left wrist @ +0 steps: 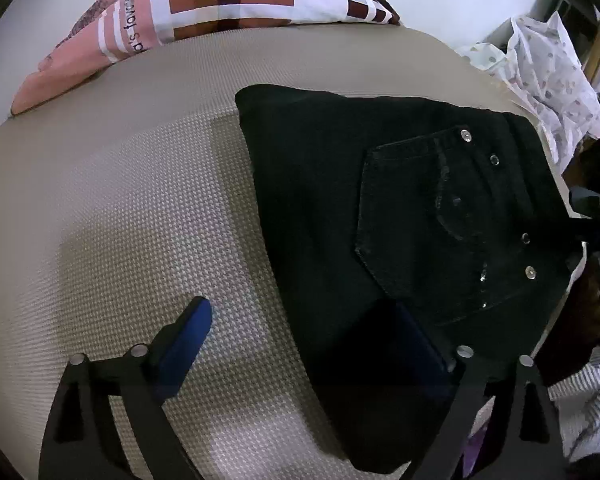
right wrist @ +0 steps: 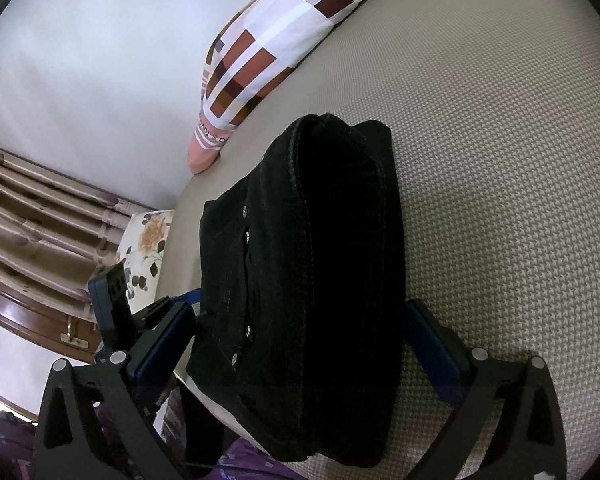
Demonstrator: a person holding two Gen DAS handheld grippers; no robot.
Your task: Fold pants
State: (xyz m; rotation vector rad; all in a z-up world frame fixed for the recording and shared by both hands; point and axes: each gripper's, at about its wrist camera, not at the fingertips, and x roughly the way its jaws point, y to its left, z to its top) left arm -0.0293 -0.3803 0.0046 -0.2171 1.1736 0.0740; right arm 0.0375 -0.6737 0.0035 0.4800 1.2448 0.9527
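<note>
The black pants (left wrist: pixel 380 208) lie folded into a compact bundle on the beige textured bed (left wrist: pixel 140 200), back pocket and metal rivets facing up. My left gripper (left wrist: pixel 304 340) is open just above the bundle's near edge; one blue pad is over the bed, the other over the cloth. In the right wrist view the pants (right wrist: pixel 308 280) fill the centre, near the bed's edge. My right gripper (right wrist: pixel 300 344) is open, its blue pads either side of the bundle, holding nothing.
A checked pink and brown pillow (left wrist: pixel 220 4) lies at the bed's head by the white wall. A spotted white cloth (left wrist: pixel 548 80) hangs beyond the bed's right edge. A wooden railing (right wrist: pixel 40 216) and floral cushion (right wrist: pixel 148 248) stand past the bed's left edge.
</note>
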